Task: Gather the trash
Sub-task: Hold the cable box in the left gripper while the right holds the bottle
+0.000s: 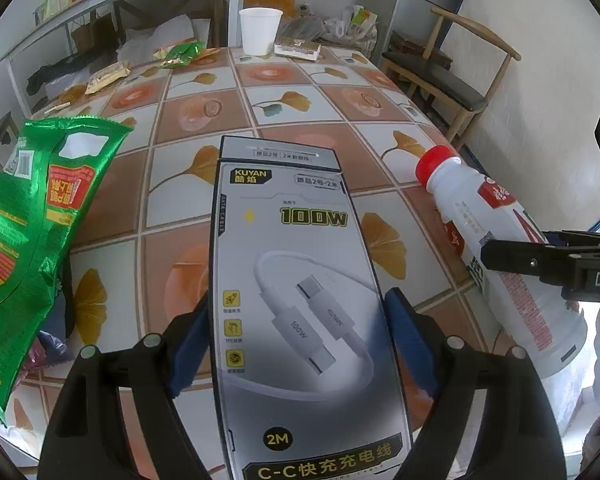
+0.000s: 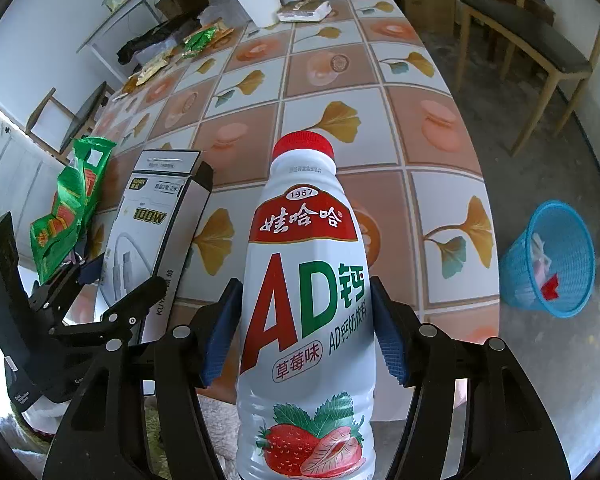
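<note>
- A table [image 1: 284,120] in a tiled ginkgo-leaf cloth is carrying the clutter.
- A white paper cup [image 1: 259,31] is standing at its far edge, a flat packet [image 1: 297,49] lying just beside it.
- Crumpled green and yellow wrappers [image 1: 180,54] are lying along the far-left side.
- A blue basket [image 2: 552,258] is sitting on the floor [image 2: 540,128].

Grey cable box [image 1: 300,280] & red-capped white bottle [image 2: 306,300], both upright betw. jaws, above table.
</note>
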`<move>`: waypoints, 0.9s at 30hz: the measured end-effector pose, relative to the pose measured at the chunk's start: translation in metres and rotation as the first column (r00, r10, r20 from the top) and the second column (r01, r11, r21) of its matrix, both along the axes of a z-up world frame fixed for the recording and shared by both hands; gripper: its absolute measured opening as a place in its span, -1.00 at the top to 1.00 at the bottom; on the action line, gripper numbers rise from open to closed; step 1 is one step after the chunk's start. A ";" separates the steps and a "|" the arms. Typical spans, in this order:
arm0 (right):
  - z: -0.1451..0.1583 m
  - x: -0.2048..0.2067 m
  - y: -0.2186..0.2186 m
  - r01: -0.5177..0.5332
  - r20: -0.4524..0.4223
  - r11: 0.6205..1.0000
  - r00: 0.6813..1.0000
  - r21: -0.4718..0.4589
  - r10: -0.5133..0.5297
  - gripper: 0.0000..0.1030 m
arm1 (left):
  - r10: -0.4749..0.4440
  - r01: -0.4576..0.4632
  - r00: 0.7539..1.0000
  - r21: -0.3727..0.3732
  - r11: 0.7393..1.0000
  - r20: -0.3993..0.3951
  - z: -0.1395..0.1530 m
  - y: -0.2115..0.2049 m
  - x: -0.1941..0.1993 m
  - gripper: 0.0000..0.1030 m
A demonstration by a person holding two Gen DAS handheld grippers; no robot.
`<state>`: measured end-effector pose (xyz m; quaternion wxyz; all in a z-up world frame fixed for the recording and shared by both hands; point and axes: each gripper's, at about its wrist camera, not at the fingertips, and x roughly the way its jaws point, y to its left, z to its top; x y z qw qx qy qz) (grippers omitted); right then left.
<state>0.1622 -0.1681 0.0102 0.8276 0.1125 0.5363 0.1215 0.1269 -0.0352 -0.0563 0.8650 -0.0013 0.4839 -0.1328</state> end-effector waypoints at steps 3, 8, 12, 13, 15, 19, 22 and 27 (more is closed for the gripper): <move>0.000 0.000 0.000 -0.001 0.002 1.000 1.000 -0.004 0.001 -0.15 | -0.001 0.001 1.000 0.002 1.000 0.003 0.001 0.000 0.000 -0.56; 0.000 0.000 -0.001 0.000 0.004 1.000 1.000 -0.003 0.000 -0.14 | -0.001 0.001 1.000 0.006 1.000 0.010 0.001 -0.001 -0.001 -0.56; 0.000 -0.001 -0.002 0.009 0.010 1.000 1.000 0.002 -0.009 -0.14 | 0.000 0.000 1.000 0.006 1.000 0.013 0.002 -0.001 -0.002 -0.55; 0.000 -0.001 -0.003 0.012 0.013 1.000 1.000 0.003 -0.012 -0.13 | 0.000 0.000 1.000 0.005 1.000 0.016 0.002 -0.001 -0.002 -0.55; 0.001 -0.002 -0.003 0.019 0.016 1.000 1.000 0.005 -0.019 -0.13 | 0.001 -0.001 1.000 0.002 1.000 0.023 0.004 0.000 -0.003 -0.55; 0.003 -0.004 -0.007 0.038 0.026 0.999 0.999 0.017 -0.038 -0.13 | 0.006 -0.005 0.999 -0.008 1.000 0.035 0.008 0.000 -0.004 -0.55; 0.005 -0.005 -0.011 0.053 0.033 0.998 0.998 0.035 -0.054 -0.12 | 0.005 -0.004 0.999 -0.014 1.000 0.043 0.011 0.000 -0.004 -0.55; 0.007 -0.006 -0.017 0.074 0.038 0.993 0.996 0.088 -0.077 -0.12 | 0.013 -0.011 0.998 -0.026 1.000 0.060 0.016 0.001 -0.007 -0.55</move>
